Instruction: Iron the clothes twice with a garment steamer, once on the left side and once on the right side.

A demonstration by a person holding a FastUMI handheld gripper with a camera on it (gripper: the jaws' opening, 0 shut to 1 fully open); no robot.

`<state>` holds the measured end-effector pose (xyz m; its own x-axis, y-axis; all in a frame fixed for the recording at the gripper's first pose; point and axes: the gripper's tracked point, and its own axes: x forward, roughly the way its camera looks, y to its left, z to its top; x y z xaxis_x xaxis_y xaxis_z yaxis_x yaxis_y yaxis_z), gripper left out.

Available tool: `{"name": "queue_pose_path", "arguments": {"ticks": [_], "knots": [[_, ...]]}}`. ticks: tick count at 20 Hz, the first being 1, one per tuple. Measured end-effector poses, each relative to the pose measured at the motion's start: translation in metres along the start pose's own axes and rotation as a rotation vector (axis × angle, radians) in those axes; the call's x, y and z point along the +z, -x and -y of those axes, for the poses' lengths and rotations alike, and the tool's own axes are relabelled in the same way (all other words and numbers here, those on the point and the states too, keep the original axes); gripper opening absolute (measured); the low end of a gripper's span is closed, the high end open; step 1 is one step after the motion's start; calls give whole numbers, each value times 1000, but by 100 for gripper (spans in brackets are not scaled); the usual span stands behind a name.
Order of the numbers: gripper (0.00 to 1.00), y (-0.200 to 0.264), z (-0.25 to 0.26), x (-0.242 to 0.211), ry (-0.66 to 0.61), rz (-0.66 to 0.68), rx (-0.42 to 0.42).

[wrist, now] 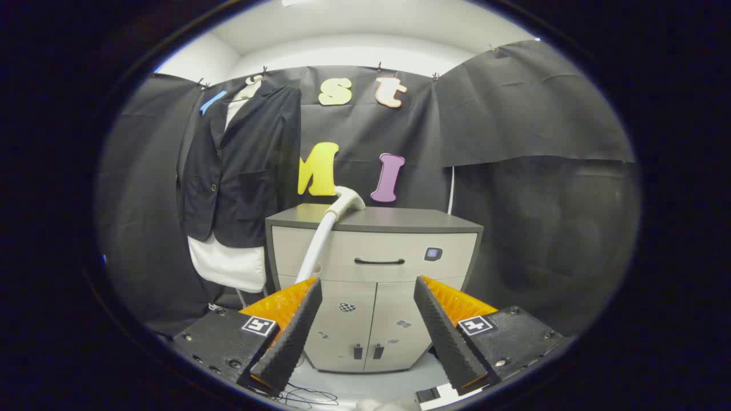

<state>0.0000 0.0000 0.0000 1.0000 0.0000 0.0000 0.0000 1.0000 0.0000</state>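
Black cloth draping the booth all round, pale wall and ceiling peeking over the top. Sitting dead ahead at 12 o'clock, beyond the fingers: a low cabinet (pixel 374 268) with a dark top, one drawer with a dark handle (pixel 379 261), two doors below. Resting on that top toward 11 o'clock: the garment steamer head (pixel 347 200), white, with its hose (pixel 314 248) trailing down the cabinet front and disappearing behind the left finger. Hanging further out at about 10 o'clock: a dark jacket (pixel 243 165) over a white shirt (pixel 228 265), shirt hem poking out under the jacket, both up against the cloth and just beside the cabinet's left edge, well apart from the gripper.

Gripper (pixel 368 328) spread wide, gripping nothing, fingers (pixel 291 337) angling outward with the cabinet doors showing in the gap between them. Not touching the steamer; head still parked on the cabinet, clothes untouched. Lying on the pale floor right under the fingers at 6 o'clock: some thin dark cable (pixel 302 395), loosely tangled. Small square button-looking thing (pixel 433 254) sitting on the drawer front at roughly 1 o'clock, too small for detail.
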Motion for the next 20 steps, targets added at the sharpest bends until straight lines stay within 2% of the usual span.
{"name": "queue_pose_path", "arguments": {"ticks": [20], "knots": [[100, 16, 6, 15, -33, -5, -42]]}}
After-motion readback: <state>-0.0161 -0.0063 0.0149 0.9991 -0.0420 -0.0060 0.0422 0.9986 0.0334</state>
